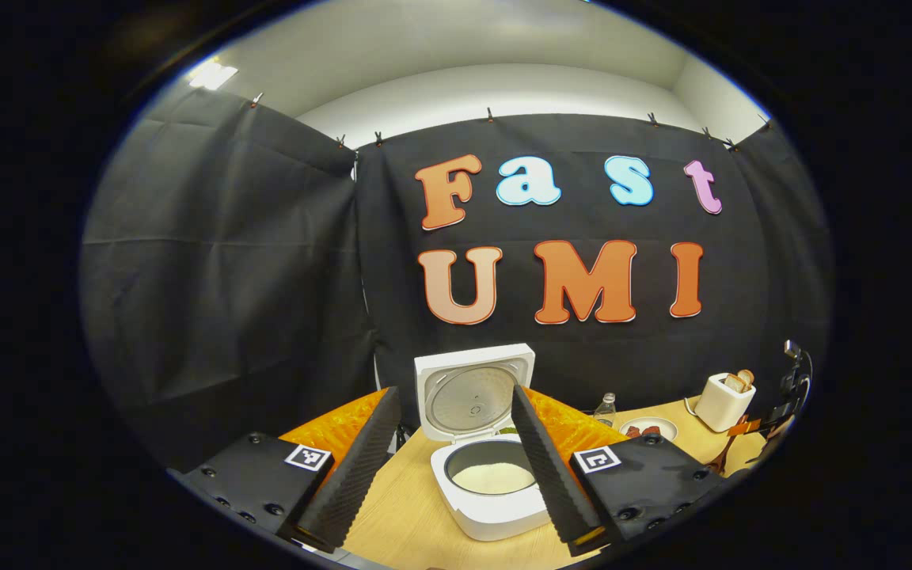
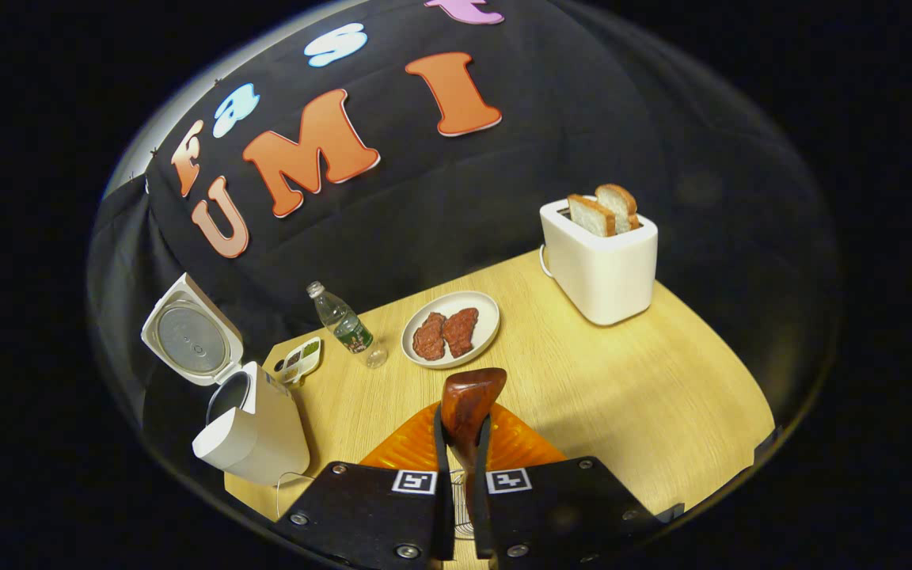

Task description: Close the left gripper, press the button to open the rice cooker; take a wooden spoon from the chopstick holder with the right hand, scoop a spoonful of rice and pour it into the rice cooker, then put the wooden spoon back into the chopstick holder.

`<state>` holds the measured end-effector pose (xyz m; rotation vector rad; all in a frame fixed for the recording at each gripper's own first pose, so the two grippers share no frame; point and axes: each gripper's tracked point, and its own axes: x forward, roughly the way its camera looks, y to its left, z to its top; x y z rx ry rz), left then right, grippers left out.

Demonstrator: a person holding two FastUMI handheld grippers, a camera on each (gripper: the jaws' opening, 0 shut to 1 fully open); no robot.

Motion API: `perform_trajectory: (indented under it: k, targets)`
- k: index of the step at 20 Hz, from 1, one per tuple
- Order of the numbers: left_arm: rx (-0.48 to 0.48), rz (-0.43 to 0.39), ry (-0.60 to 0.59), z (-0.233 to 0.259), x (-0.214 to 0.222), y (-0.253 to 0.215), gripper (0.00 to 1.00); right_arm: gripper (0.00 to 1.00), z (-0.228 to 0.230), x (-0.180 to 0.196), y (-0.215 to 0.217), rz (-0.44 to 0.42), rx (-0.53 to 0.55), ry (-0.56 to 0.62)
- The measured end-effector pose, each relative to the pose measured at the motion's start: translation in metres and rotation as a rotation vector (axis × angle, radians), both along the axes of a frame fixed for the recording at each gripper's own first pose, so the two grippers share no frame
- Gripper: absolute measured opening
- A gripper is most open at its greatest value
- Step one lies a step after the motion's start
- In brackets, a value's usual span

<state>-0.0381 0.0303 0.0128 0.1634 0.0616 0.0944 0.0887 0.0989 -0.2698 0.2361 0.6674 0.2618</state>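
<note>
Bench (image 2: pixel 598 396) — pale wood grain, matt. Rice cooker (image 1: pixel 495 518) shell smooth white plastic; inner lid plate (image 1: pixel 468 400) dull brushed metal. Wooden spoon (image 2: pixel 468 400) — dark, glossy varnish. Toaster (image 2: pixel 602 273) smooth, satin white. Bottle (image 2: pixel 343 323) clear plastic. Booth wall cloth, creased, matt.

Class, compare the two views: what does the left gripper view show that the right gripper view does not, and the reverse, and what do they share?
Left gripper view: white rice in the pot, framed by the open left claw. Right gripper view: the wooden spoon close up, clamped in the right claw. Shared: the rice cooker with lid raised, bottle, plate of meat, toaster with bread, wooden table.
</note>
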Motion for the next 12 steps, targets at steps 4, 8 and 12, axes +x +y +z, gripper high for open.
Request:
perform_trajectory:
  k: [4,8,12]
  targets:
    - [-0.052,-0.059,-0.003,0.005,0.012,-0.008,0.93,0.09,0.051,-0.015,0.001,-0.015,-0.036,-0.119]
    - [-0.083,-0.107,-0.008,0.006,0.019,0.0,0.99,0.08,0.095,-0.044,0.034,0.011,0.029,-0.195]
    - [-0.097,-0.122,0.009,-0.002,0.023,0.018,1.0,0.08,0.107,-0.079,0.08,0.095,0.057,-0.245]
